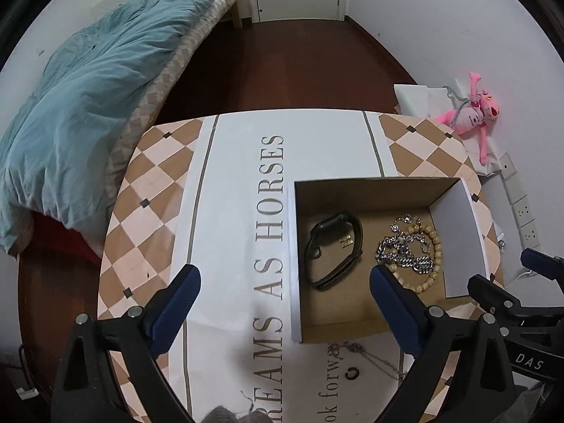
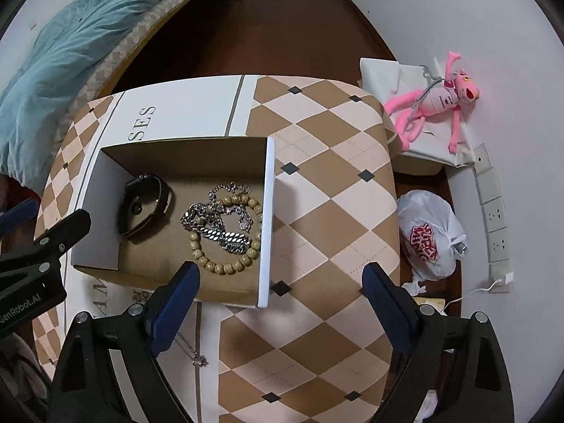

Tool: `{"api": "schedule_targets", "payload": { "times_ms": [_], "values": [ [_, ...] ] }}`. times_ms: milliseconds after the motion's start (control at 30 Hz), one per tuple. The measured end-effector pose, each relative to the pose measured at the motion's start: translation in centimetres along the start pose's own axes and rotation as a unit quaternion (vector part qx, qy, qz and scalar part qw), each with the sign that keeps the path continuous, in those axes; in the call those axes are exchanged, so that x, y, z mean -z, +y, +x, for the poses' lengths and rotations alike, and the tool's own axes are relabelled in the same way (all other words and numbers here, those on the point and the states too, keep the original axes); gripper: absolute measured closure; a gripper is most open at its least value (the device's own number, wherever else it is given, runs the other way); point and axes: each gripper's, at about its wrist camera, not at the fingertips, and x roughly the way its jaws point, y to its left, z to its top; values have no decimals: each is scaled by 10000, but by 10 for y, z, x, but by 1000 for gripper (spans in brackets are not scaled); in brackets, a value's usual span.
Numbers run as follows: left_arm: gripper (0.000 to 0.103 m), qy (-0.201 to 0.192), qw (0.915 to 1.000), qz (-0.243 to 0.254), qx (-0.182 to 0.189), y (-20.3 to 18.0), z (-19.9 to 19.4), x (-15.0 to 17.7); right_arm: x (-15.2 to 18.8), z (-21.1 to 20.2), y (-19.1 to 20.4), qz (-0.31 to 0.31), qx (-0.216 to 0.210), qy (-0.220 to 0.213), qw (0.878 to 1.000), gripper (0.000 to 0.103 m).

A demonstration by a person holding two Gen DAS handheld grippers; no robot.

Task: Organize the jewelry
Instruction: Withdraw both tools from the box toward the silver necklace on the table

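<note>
An open cardboard box (image 1: 292,264) (image 2: 268,218) with white outer walls stands on the diamond-patterned cloth (image 2: 335,211). Inside lie a black watch (image 1: 333,250) (image 2: 144,208), a heap of silver chain (image 1: 405,253) (image 2: 218,229) and a tan bead bracelet (image 1: 435,246) (image 2: 211,264). A thin necklace (image 1: 373,356) (image 2: 200,361) and a small dark ring (image 1: 351,373) lie on the cloth just in front of the box. My left gripper (image 1: 283,275) hangs open over the box's left wall. My right gripper (image 2: 281,271) is open above the box's right front corner. Neither holds anything.
A bed with a teal duvet (image 1: 88,105) runs along the left. On the floor at the right are a pink plush toy (image 2: 433,105) on white paper, a white plastic bag (image 2: 430,236) and a row of wall sockets (image 2: 493,211). Dark wood floor lies beyond the table.
</note>
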Motion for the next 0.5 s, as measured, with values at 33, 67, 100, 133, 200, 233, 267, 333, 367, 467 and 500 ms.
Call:
{"api": "schedule_targets", "payload": {
  "times_ms": [33, 67, 100, 133, 200, 233, 267, 333, 367, 467, 500],
  "values": [
    [5, -13, 10000, -16, -7, 1, -1, 2, 1, -1, 1, 10, 6, -30, 10000, 8],
    [5, -31, 10000, -29, -18, 1, -3, 3, 3, -3, 1, 26, 10, -69, 10000, 8],
    [5, -49, 10000, -39, -14, 2, -5, 5, 5, -5, 2, 41, 20, -99, 9999, 8],
    [5, -74, 10000, -47, -3, 2, -8, 7, 7, -8, 3, 51, 27, -142, 9999, 8],
    [5, -153, 9998, -86, 14, 3, -15, 12, 11, -15, 3, 80, 40, -240, 9997, 8],
    [5, -193, 9998, -94, 25, 3, -19, 14, 14, -19, 4, 95, 66, -311, 9994, 8],
    [5, -226, 9997, -92, 31, 3, -22, 17, 16, -23, 4, 112, 91, -367, 9992, 8],
    [5, -301, 9995, -76, 33, 1, -30, 22, 21, -32, 4, 138, 134, -499, 9986, 8],
    [5, -332, 9994, -73, 43, 1, -34, 23, 23, -38, 4, 156, 163, -579, 9981, 8],
    [5, -446, 9989, -96, 54, -1, -47, 30, 31, -53, 4, 185, 243, -780, 9965, 8],
    [5, -490, 9987, -97, 56, -1, -51, 32, 33, -58, 3, 202, 255, -834, 9960, 8]
  ]
}}
